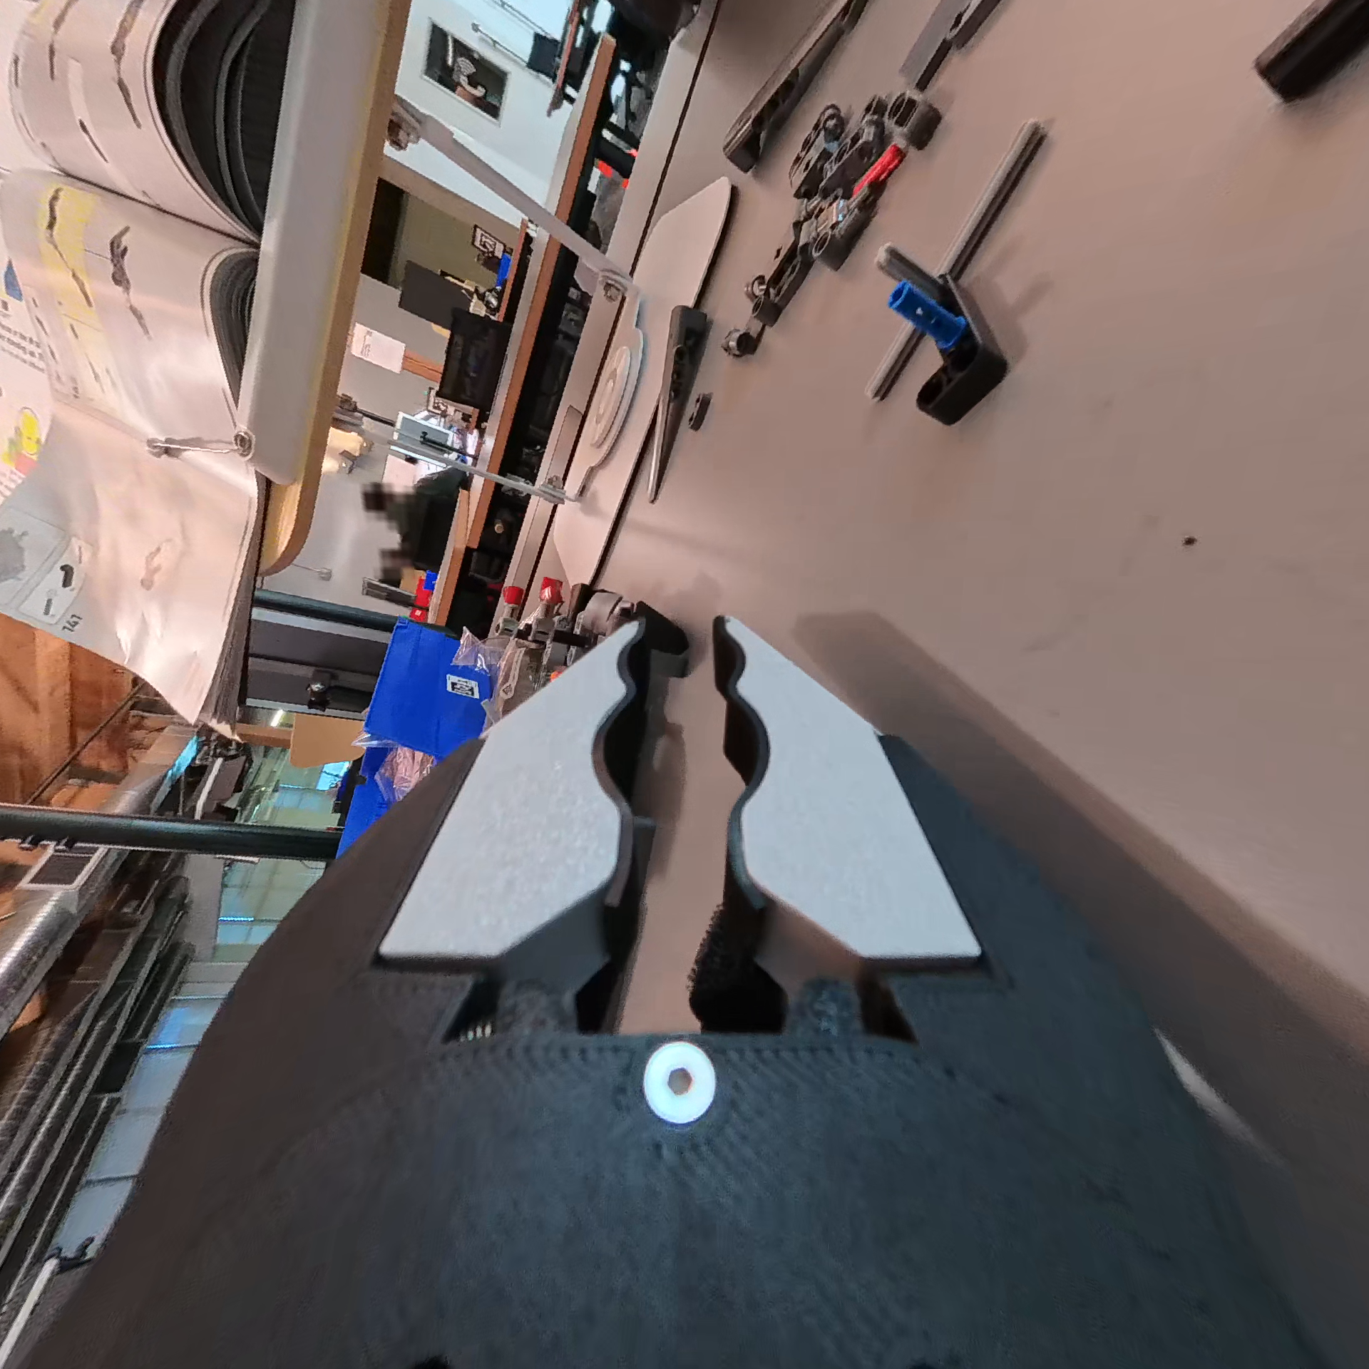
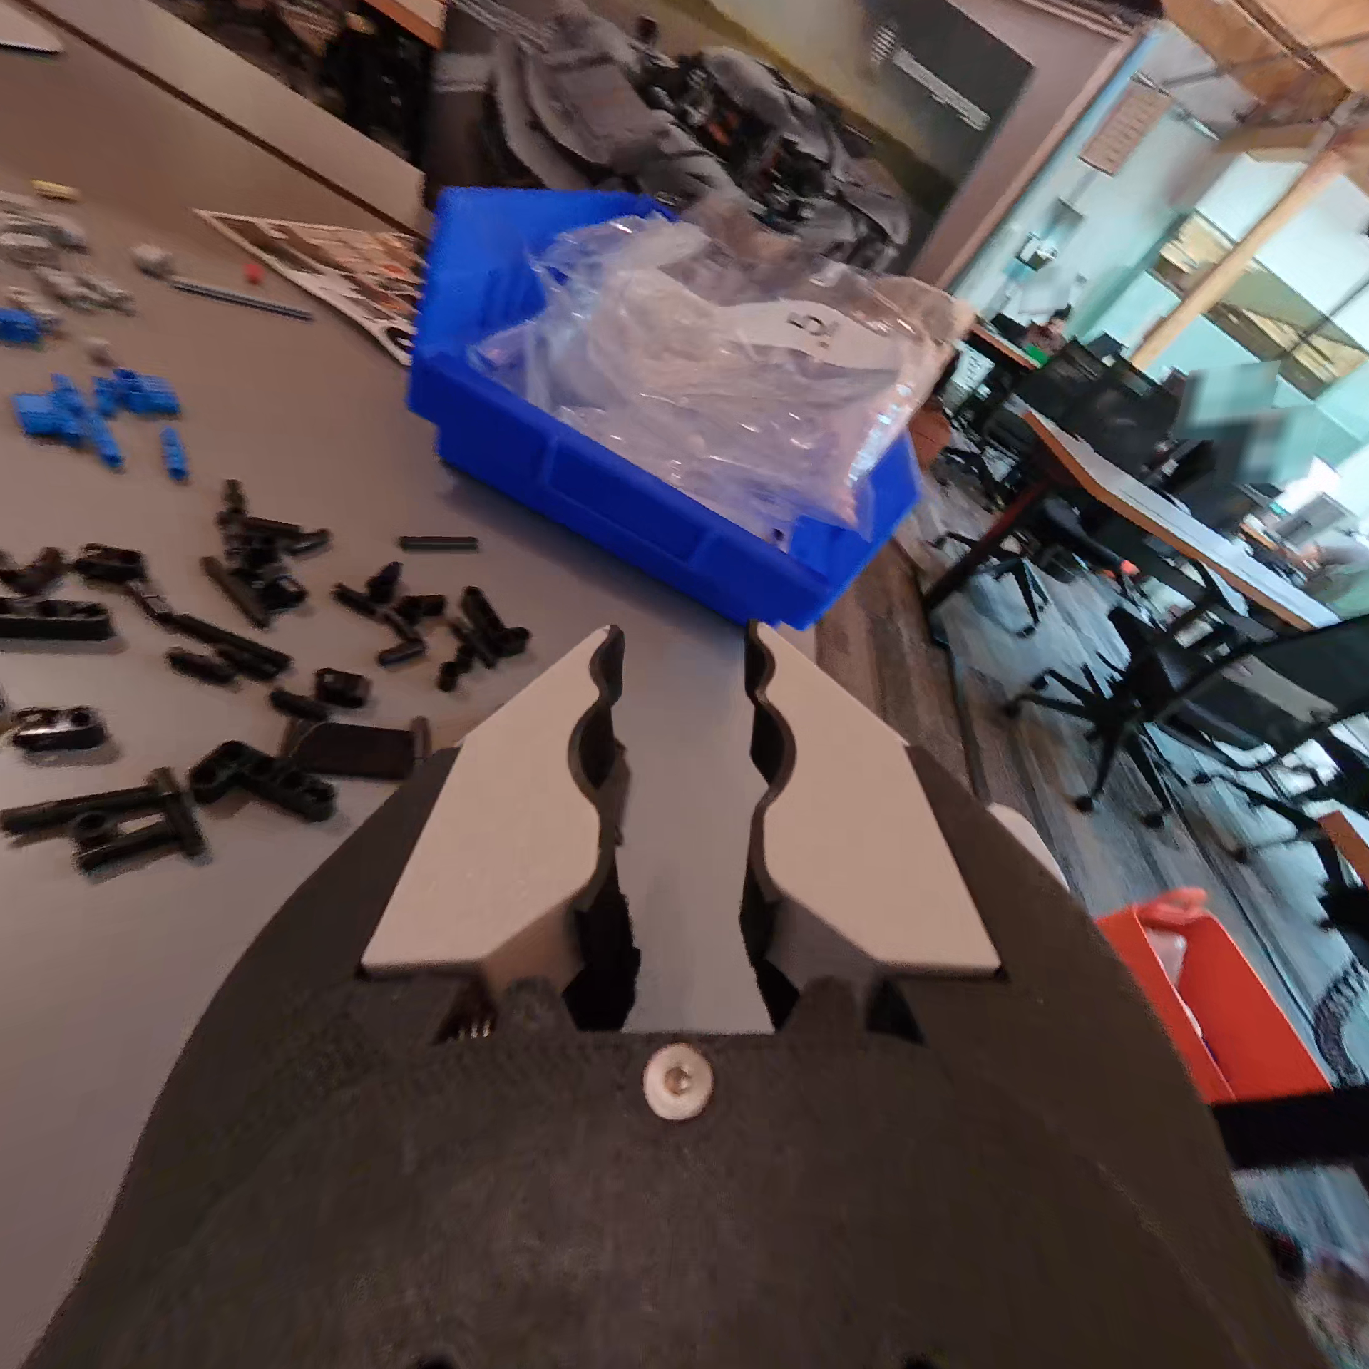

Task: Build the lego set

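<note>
In the left wrist view my left gripper [image 1: 680, 626] is low over the brown table [image 1: 963, 630], its jaws a little apart. A small black piece [image 1: 667, 648] lies between the fingertips against the left finger. Bare table shows between it and the right finger [image 1: 741, 667], so it is not gripped. It seems joined to a grey and black assembly with red caps [image 1: 548, 615] behind the left finger. In the right wrist view my right gripper [image 2: 683, 630] is open and empty above the table, just short of a blue bin [image 2: 630, 504] filled with clear plastic bags [image 2: 726, 355].
A black L-shaped piece [image 1: 970, 363] with a blue pin [image 1: 926, 315], a grey axle [image 1: 963, 252] and a small dark assembly [image 1: 837, 185] lie farther off. Loose black pieces [image 2: 259, 593], blue pieces [image 2: 96, 415] and a booklet [image 2: 333, 274] lie left of the right gripper. The table edge and a red bin [image 2: 1222, 1000] are to the right. Some 60 centimetres of space lies between my two pairs of fingers.
</note>
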`<state>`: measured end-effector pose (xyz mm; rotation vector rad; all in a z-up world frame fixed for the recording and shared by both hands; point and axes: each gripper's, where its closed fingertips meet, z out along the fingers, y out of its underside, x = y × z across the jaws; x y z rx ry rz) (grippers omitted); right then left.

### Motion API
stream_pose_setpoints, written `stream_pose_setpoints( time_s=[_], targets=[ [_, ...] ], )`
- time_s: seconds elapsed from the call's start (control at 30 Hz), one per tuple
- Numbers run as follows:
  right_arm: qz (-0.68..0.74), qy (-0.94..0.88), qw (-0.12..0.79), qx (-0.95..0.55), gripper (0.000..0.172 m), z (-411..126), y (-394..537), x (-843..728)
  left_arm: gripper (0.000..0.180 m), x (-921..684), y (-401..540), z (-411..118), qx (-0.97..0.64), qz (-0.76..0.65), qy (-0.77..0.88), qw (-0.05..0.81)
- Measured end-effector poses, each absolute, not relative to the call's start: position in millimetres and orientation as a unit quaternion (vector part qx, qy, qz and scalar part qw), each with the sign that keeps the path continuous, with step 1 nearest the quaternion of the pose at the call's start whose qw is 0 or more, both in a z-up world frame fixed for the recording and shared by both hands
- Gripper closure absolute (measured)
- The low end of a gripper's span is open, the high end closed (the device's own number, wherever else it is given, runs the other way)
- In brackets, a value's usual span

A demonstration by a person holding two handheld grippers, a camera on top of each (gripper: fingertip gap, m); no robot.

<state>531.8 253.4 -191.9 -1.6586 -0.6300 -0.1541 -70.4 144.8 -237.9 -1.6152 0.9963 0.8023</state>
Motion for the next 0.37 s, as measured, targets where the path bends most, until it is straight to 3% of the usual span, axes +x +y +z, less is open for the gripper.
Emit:
stream_pose_setpoints(
  time_s=[0.37],
  targets=[
    [-0.108,-0.206,0.612,-0.756,0.131,-197,261,567,0.170,-75,146,-238,-0.673,0.349,0.408,0.509]
  ],
)
